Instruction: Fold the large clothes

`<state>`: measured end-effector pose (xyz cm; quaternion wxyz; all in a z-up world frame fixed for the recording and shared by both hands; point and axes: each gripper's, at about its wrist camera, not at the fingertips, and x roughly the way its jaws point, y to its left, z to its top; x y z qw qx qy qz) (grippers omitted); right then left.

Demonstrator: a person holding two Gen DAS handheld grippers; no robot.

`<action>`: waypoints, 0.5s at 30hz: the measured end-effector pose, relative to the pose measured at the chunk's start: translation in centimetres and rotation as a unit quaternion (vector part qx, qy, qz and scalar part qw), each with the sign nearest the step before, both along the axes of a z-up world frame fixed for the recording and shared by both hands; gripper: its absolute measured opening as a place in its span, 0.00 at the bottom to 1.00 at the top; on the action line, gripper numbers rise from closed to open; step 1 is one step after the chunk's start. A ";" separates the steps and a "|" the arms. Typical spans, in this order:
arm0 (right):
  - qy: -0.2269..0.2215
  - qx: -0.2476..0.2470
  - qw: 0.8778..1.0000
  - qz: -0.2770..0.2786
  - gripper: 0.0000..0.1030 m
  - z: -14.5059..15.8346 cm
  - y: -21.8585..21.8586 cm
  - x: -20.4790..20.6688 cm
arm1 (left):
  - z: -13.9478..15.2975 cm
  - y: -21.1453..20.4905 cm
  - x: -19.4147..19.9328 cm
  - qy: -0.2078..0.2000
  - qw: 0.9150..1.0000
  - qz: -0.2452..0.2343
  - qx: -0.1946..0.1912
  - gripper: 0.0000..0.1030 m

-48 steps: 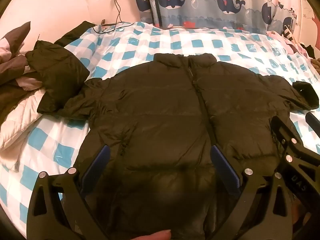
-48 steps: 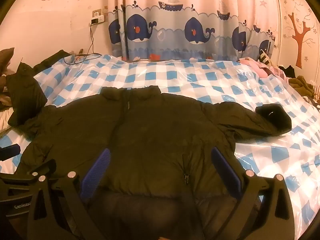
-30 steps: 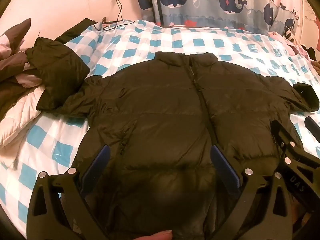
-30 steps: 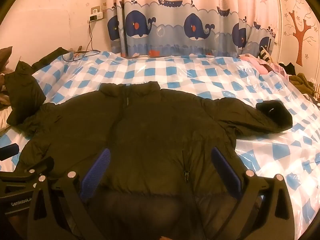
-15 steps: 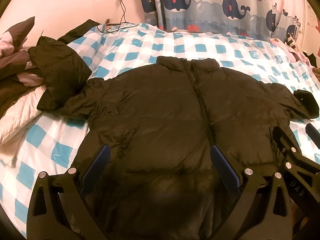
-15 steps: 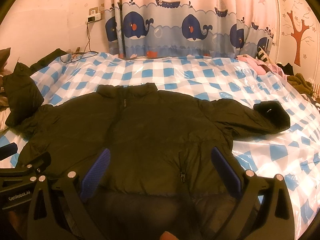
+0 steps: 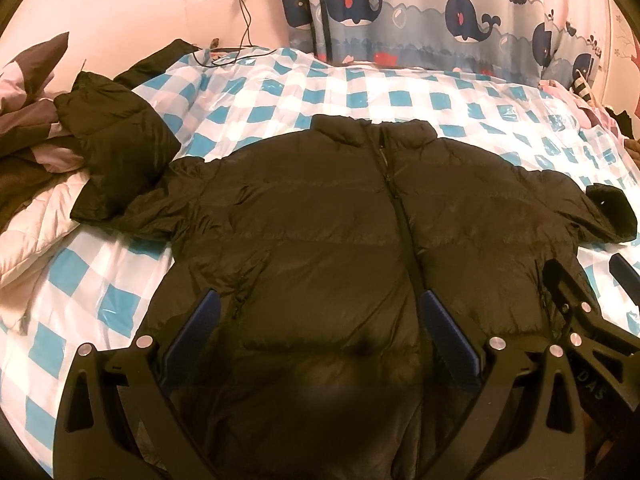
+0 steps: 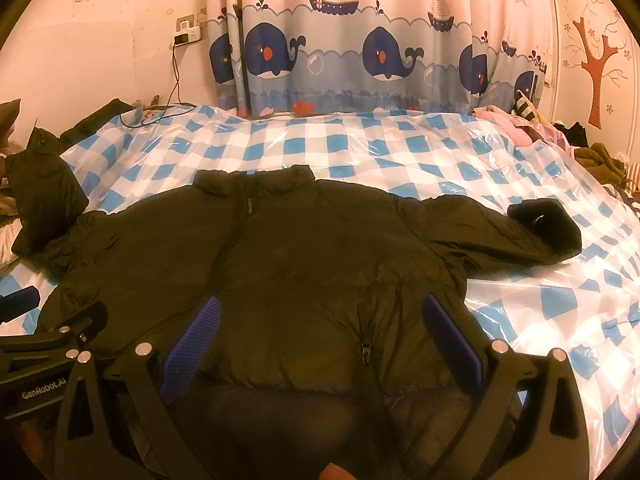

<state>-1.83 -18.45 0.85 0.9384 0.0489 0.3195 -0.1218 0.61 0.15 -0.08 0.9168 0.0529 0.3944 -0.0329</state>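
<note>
Since both cameras' view has barely shifted over the last second and a half, with the far edge of the bed and the curtain sitting a little differently in frame and nothing else, you're hovering, not folding yet. The black quilted puffer jacket [image 7: 328, 240] hasn't moved: flat on its back, zipped, collar toward the whale-print curtain [image 8: 380, 60], spread over the blue-and-white checked bed cover [image 8: 400, 152]. Its sleeve on your left runs up onto the heap of brown and white bedding [image 7: 36, 184]; the cuff on your right [image 8: 548, 232] lies flat on the cover.

Your left tool [image 7: 316, 332] hangs above the hem with its jaws spread wide, gripping nothing. Your right tool [image 8: 320, 336] does the same, wide apart and empty, just beside the left one.

My read: no fold started. A sleeve looks like the sensible first grab; your left one will need dragging clear of the bedding. The slick padded fabric may slip and spring back.
</note>
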 end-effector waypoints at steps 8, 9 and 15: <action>0.003 0.005 1.000 -0.001 0.94 0.0 -0.1 0.0 | -0.1 0.0 0.0 0.000 1.000 0.000 0.001 0.94; 0.002 0.004 1.000 0.000 0.94 -0.1 -0.1 0.0 | 0.0 -0.1 0.0 0.000 1.000 0.000 0.001 0.94; 0.002 0.004 1.000 0.000 0.94 -0.1 -0.1 0.0 | -0.1 0.0 0.0 0.000 1.000 0.001 0.001 0.94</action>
